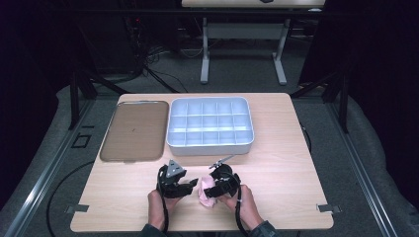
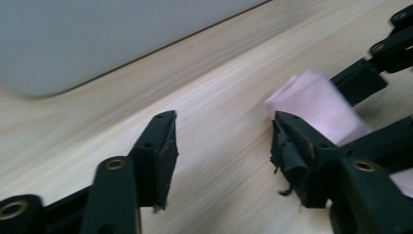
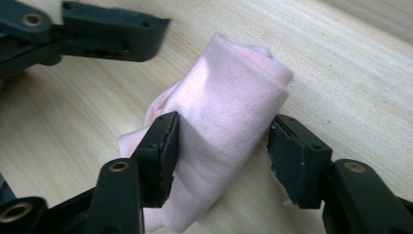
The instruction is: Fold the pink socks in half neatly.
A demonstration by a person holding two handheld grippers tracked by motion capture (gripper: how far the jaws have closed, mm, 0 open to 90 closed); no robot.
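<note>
A pink cloth [image 1: 205, 195], rolled into a soft bundle, lies on the wooden table near the front edge between my two grippers. In the right gripper view the cloth [image 3: 229, 97] fills the gap of my right gripper [image 3: 221, 141], and both pads press against its sides. My right gripper [image 1: 214, 189] comes at it from the right. My left gripper [image 1: 192, 183] points at the cloth from the left. Its jaws [image 2: 224, 146] stand open over bare wood, with the cloth [image 2: 316, 105] just beyond the right jaw. Across the cloth, one jaw of the left gripper [image 3: 112, 29] shows.
A pale grey tray [image 1: 210, 148] divided into several compartments sits at the table's middle back; its wall [image 2: 97, 39] is close behind the left gripper. A flat brown tray [image 1: 133, 131] lies to its left. Another table's legs [image 1: 242, 54] stand behind.
</note>
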